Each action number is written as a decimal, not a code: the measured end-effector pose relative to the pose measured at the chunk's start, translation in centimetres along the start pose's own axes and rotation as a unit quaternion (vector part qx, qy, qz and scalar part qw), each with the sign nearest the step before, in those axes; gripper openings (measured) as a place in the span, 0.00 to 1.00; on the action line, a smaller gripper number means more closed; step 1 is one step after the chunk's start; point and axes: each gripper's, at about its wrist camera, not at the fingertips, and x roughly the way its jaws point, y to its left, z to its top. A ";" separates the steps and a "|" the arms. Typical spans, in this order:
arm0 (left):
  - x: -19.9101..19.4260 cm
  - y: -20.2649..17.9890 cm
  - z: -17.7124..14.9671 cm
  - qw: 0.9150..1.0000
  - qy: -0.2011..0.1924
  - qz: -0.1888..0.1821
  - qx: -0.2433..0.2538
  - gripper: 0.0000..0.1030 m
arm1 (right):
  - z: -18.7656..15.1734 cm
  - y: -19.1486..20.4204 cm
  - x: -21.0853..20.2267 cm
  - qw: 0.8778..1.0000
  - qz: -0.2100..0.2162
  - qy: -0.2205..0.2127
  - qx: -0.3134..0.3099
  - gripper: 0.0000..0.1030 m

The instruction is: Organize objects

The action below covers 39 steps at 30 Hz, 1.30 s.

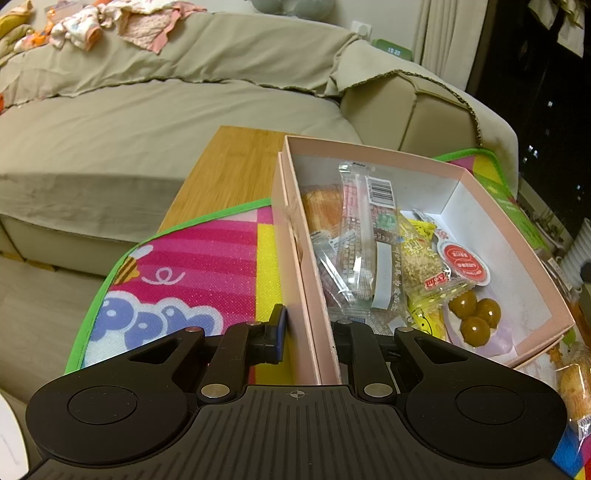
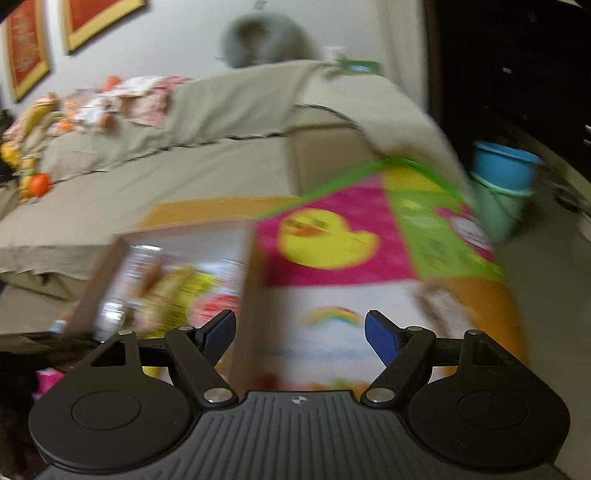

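Observation:
A pink cardboard box (image 1: 295, 236) stands on a colourful play mat (image 1: 192, 273) over a wooden table. It holds several wrapped snacks (image 1: 369, 243), a red-lidded cup (image 1: 463, 264) and brown balls (image 1: 474, 317). My left gripper (image 1: 308, 336) is shut on the box's near left wall, one finger outside, one inside. In the blurred right wrist view, my right gripper (image 2: 300, 334) is open and empty above the box's right wall (image 2: 247, 288) and the mat (image 2: 332, 236).
A beige sofa (image 1: 147, 122) with baby clothes (image 1: 110, 22) lies behind the table. More packaged snacks (image 1: 572, 384) lie on the mat right of the box. Blue and green buckets (image 2: 504, 177) stand on the floor at the right.

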 end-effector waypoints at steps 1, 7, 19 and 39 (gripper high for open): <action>0.0 0.0 0.0 1.000 0.000 0.000 0.000 0.17 | -0.3 -1.3 0.1 1.000 -0.013 0.003 0.009 0.75; 0.0 0.0 0.0 1.000 0.001 0.003 0.001 0.17 | -2.4 -7.7 0.4 0.995 -0.078 0.019 0.059 0.75; 0.1 -0.2 -0.1 1.000 0.003 0.007 0.004 0.16 | -1.3 -10.5 7.0 0.995 -0.098 0.033 0.013 0.75; -0.6 -0.5 0.0 1.000 0.001 0.019 0.014 0.15 | -2.9 -5.7 4.1 0.997 -0.046 0.050 -0.021 0.39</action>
